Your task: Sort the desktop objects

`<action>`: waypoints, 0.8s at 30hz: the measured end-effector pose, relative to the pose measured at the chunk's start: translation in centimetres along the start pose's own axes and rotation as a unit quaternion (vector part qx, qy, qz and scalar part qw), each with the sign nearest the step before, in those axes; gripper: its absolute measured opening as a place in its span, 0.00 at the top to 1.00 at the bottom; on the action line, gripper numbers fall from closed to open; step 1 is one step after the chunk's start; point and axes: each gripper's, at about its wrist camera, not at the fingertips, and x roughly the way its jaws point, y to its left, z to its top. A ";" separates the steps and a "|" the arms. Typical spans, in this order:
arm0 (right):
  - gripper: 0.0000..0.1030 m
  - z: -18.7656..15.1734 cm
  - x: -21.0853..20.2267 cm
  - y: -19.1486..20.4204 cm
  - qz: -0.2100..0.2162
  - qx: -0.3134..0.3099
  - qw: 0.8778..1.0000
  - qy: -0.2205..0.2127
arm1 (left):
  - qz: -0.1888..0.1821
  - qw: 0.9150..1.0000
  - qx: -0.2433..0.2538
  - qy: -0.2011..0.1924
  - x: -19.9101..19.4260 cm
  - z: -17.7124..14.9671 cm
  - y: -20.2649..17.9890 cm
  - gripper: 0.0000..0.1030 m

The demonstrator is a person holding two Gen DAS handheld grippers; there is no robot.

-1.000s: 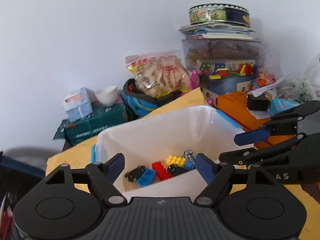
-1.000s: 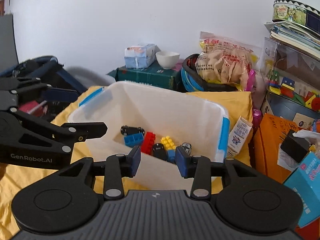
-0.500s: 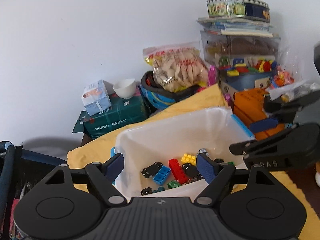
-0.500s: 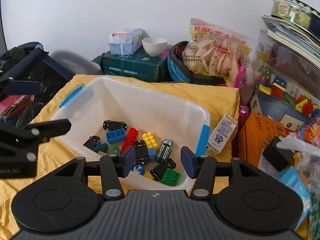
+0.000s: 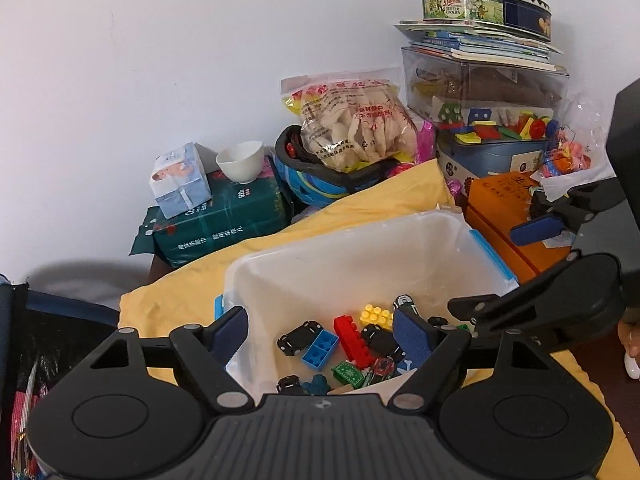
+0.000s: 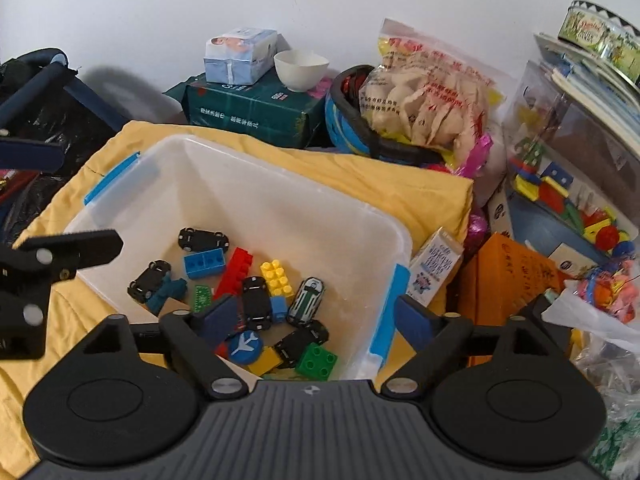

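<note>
Hovering over the white plastic bin (image 6: 256, 216), both claws are spread w/ nothing between the pads. The right claw (image 6: 316, 316) has just been opening, and its jaws now stand wide, one pad over the toys inside and the other over the bin's near right corner by the blue latch (image 6: 386, 312). The left claw (image 5: 320, 332) is also spread, empty, at the bin's left side.

The bin sits on a yellow cloth (image 6: 400, 184) and holds the sorted toys at its bottom: a red brick (image 6: 236, 272), a yellow brick (image 6: 276, 278), a blue brick (image 6: 204, 262), a green brick (image 6: 316, 360), several black toy cars (image 6: 204, 238), a white-green car (image 6: 308, 300) and a blue disc w/ a plane sign (image 6: 245, 344).

Just beside the bin's right wall stands a small milk carton (image 6: 436, 268). Behind the cloth are a green package (image 6: 256, 112) w/ a white bowl (image 6: 300, 68) and a tissue pack (image 6: 240, 56) on top, approx. next to a snack bag (image 6: 424, 96).
</note>
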 end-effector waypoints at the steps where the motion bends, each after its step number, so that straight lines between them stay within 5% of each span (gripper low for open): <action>1: 0.15 0.1 0.1 0.0 0.000 -0.003 1.000 0.003 | 0.000 1.000 0.003 -0.001 0.1 0.1 0.0 0.20; 5: 0.13 0.5 0.4 -0.3 0.001 -0.002 1.000 0.004 | -0.004 1.000 0.001 -0.019 0.4 0.4 0.3 0.20; 24: 0.13 0.8 4.4 0.6 0.004 -0.026 0.999 0.033 | 0.011 1.000 -0.007 0.019 5.9 1.0 1.8 0.17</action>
